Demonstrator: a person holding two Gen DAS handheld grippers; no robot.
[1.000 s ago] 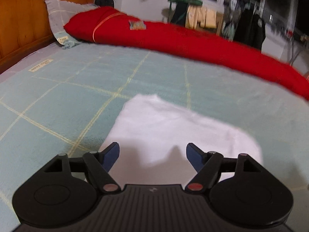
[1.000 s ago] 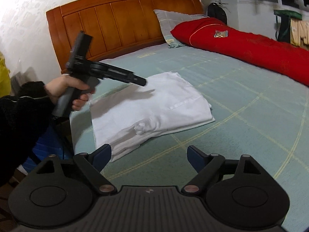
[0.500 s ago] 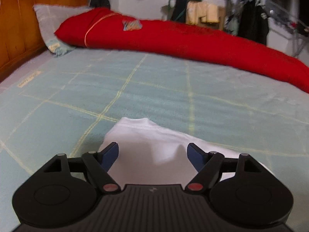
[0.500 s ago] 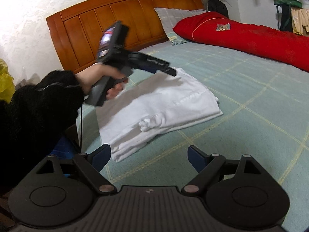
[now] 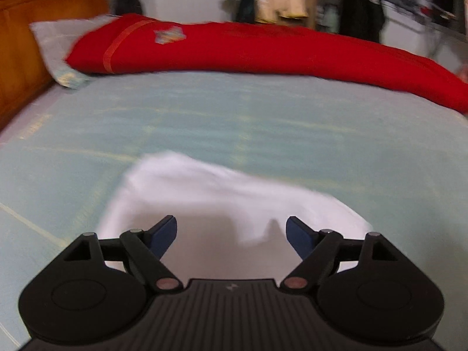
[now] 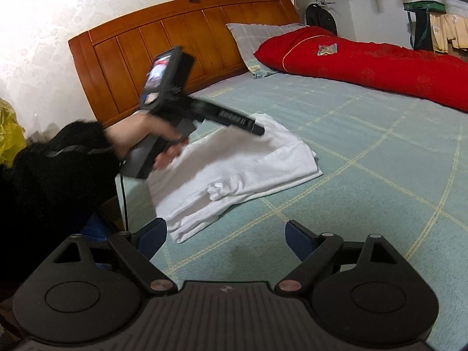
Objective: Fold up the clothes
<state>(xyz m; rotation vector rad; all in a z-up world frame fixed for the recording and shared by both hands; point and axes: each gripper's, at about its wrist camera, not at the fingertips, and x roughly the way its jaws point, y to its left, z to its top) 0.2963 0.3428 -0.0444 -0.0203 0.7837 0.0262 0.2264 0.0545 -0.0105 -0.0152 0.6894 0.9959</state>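
**White shirt looks folded, but it's sitting right at the bed's edge**

White shirt [image 6: 234, 169] lies folded into a rough rectangle on the green checked bedsheet [image 6: 365, 175], close to the near-left edge of the bed, with a bunched bit of fabric poking out along its front side. Left gripper [image 5: 231, 234] hovers just above it, jaws opening, nothing between them. Right gripper [image 6: 225, 235] hangs near the shirt's front corner, jaws spread wide and empty too.

What could go wrong, imo: the stack looks loose and layered, so a gripper tip catching the top layer could drag the fold open. That bunched bit could snag as well. And since the shirt sits so near the edge, a nudge toward the person could slide part of it off.

Hard to see: the left wrist view is smeared with motion blur, so the shirt's edges and folds there are mush. From the right view the person's hand [image 6: 140, 137] and sleeve [image 6: 58, 169] cover the shirt's rear-left corner. Can't tell how many layers there are. Red quilt [image 6: 380, 67] and headboard [image 6: 175, 35] sit well apart.
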